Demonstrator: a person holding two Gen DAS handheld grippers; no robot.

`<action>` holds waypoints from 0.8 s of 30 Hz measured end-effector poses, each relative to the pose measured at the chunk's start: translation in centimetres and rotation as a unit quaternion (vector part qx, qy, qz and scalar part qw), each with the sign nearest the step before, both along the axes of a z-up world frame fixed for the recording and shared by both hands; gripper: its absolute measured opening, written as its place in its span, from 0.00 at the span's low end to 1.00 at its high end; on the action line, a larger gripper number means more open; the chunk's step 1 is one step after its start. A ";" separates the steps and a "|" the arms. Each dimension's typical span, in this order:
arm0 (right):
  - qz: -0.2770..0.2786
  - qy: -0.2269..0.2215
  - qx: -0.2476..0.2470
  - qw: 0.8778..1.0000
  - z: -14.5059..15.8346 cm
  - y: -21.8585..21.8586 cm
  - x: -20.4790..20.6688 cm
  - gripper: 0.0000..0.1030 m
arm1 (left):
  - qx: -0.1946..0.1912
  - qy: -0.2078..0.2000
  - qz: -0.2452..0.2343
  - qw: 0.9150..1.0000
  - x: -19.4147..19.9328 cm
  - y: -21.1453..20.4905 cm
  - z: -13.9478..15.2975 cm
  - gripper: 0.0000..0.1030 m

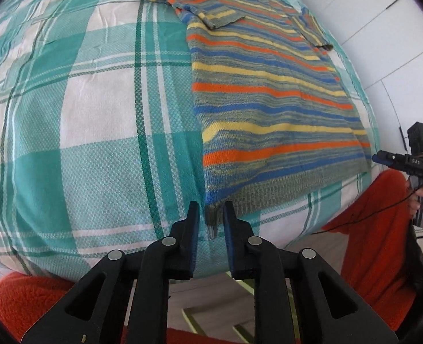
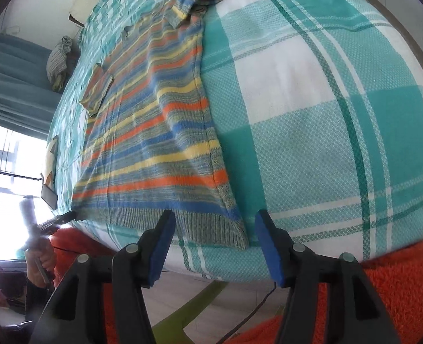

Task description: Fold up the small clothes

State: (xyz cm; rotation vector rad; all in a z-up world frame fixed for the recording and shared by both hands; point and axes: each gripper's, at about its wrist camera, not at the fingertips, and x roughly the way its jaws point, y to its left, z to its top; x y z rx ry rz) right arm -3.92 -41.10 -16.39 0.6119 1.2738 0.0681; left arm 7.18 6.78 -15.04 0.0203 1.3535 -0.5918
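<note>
A small striped knit sweater (image 1: 268, 91) in blue, orange, yellow and grey lies flat on a teal and white checked cloth (image 1: 82, 100), sleeves folded in. My left gripper (image 1: 210, 209) has its jaws narrowly apart around the near left hem corner of the sweater; the corner lies between the pads. My right gripper (image 2: 214, 218) is open, its pads either side of the near right hem corner (image 2: 234, 229) of the sweater (image 2: 154, 132). The right gripper also shows in the left wrist view (image 1: 383, 157) at the sweater's far hem corner.
The checked cloth (image 2: 311, 114) covers a table whose near edge drops to a pale wood floor (image 2: 211, 295). Orange fleece (image 1: 377, 229) lies below the edge. A dark phone-like object (image 2: 49, 197) and a checked bundle (image 2: 58, 54) sit at the far left.
</note>
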 end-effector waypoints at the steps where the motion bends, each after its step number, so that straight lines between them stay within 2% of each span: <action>1: 0.013 0.003 -0.008 1.000 -0.4 0.4 0.3 0.59 | 0.003 -0.008 0.008 1.000 0.1 -0.2 -0.2 0.69; 2: 0.024 0.007 -0.011 1.000 -0.8 0.8 0.5 0.59 | 0.006 -0.022 0.019 1.000 -0.1 -0.3 -0.3 0.79; 3: 0.033 0.010 -0.008 0.999 -1.4 1.2 0.6 0.59 | 0.005 -0.033 0.027 0.999 0.0 -0.3 -0.5 0.82; 4: 0.041 0.011 -0.004 0.999 -1.9 1.5 0.8 0.52 | 0.002 -0.027 0.026 0.999 0.1 -0.8 -1.0 0.70; 5: 0.052 0.010 -0.001 0.999 -2.3 2.0 1.0 0.13 | -0.004 -0.004 0.025 1.000 0.3 -1.4 -1.9 0.49; 6: 0.060 0.011 0.001 0.998 -2.6 2.3 1.2 0.07 | -0.008 0.024 0.027 0.999 0.5 -1.9 -2.7 0.08; 7: 0.054 0.017 0.002 0.998 -2.8 2.3 1.2 0.05 | -0.010 0.034 0.035 0.999 0.4 -2.1 -2.9 0.02; 9: 0.057 0.035 -0.005 0.998 -2.0 2.2 0.4 0.05 | 0.004 0.021 0.022 1.000 -0.8 -2.1 -1.8 0.01; 13: 0.078 0.045 -0.061 0.994 0.8 2.3 -1.3 0.05 | 0.017 0.006 0.005 1.000 -2.7 -0.9 -0.3 0.01; 15: 0.092 0.060 -0.086 0.990 0.2 3.0 -0.9 0.05 | 0.037 0.011 0.003 0.999 -2.7 -1.2 -1.2 0.01; 18: 0.080 0.081 -0.089 0.990 -2.2 2.7 -0.1 0.05 | 0.071 0.011 0.007 0.997 -2.5 -1.9 -3.1 0.01; 24: 0.047 0.084 -0.066 0.993 -3.3 1.3 -0.1 0.05 | 0.073 0.004 0.029 0.997 -2.4 -1.5 -3.9 0.01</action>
